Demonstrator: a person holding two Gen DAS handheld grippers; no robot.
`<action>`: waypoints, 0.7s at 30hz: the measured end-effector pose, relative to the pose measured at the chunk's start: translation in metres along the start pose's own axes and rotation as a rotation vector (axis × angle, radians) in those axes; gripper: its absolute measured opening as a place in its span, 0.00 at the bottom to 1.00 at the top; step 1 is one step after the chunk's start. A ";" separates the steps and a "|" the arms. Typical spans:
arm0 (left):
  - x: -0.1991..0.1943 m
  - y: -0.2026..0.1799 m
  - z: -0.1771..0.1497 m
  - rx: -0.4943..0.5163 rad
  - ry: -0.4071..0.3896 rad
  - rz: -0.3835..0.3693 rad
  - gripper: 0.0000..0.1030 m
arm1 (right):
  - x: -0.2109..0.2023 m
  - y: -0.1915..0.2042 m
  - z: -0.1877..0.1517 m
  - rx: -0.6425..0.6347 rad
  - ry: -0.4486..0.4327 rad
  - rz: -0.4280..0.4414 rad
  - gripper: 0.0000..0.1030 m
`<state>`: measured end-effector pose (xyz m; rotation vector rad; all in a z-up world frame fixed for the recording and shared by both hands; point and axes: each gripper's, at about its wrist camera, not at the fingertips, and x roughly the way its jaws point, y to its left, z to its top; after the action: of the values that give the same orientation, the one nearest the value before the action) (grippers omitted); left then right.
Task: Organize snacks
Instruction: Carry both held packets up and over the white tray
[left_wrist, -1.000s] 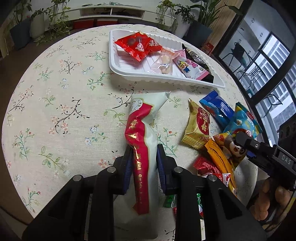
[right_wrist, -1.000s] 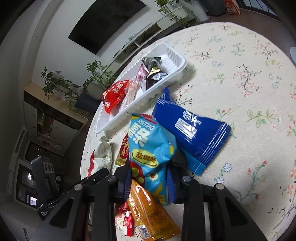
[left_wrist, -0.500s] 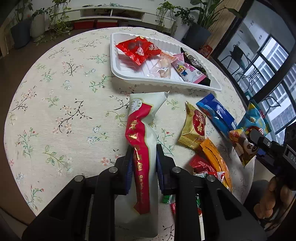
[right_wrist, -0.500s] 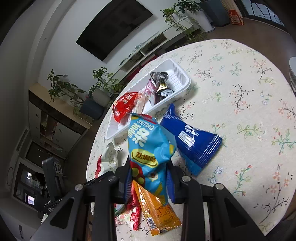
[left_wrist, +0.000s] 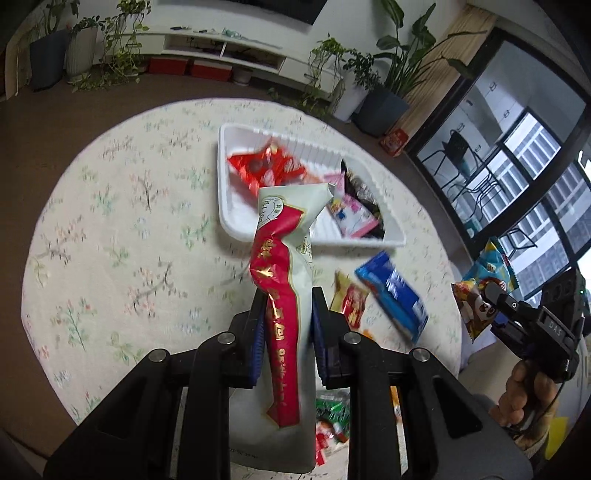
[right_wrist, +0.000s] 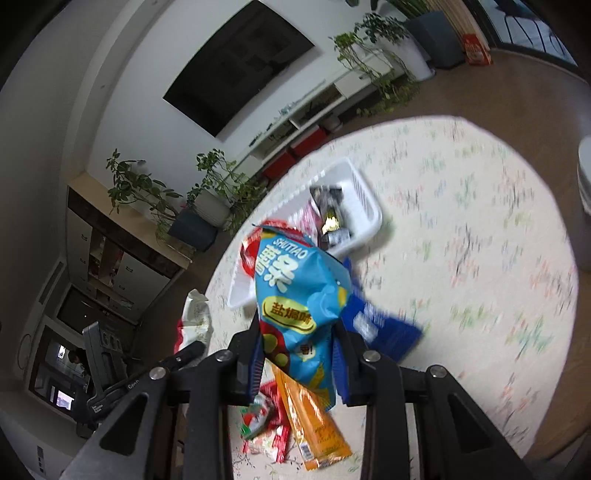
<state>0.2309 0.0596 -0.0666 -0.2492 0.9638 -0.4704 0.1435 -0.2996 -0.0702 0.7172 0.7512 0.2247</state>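
Carrying two packets toward white tray: left gripper clamped on red-and-white pouch, right gripper clamped on blue chip bag, both airborne. Keep grip firm, clear tray rim, set down in free space beside packets inside.

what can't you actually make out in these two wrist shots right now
- Left wrist view: the white and red packet in the left gripper covers part of the white tray.
- Right wrist view: the blue chip bag in the right gripper covers the tray's near end.
- Both views: motion blur smears the small print on the loose snacks.
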 end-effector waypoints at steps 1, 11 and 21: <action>-0.002 -0.001 0.008 0.002 -0.010 0.000 0.19 | -0.002 0.001 0.008 -0.008 -0.004 -0.001 0.32; 0.004 -0.035 0.100 0.052 -0.081 -0.012 0.19 | 0.015 0.047 0.105 -0.163 0.022 0.001 0.32; 0.077 -0.048 0.141 0.057 -0.040 0.013 0.19 | 0.125 0.067 0.149 -0.161 0.206 0.017 0.32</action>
<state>0.3727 -0.0210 -0.0251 -0.2003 0.9112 -0.4785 0.3405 -0.2725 -0.0177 0.5522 0.9119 0.3741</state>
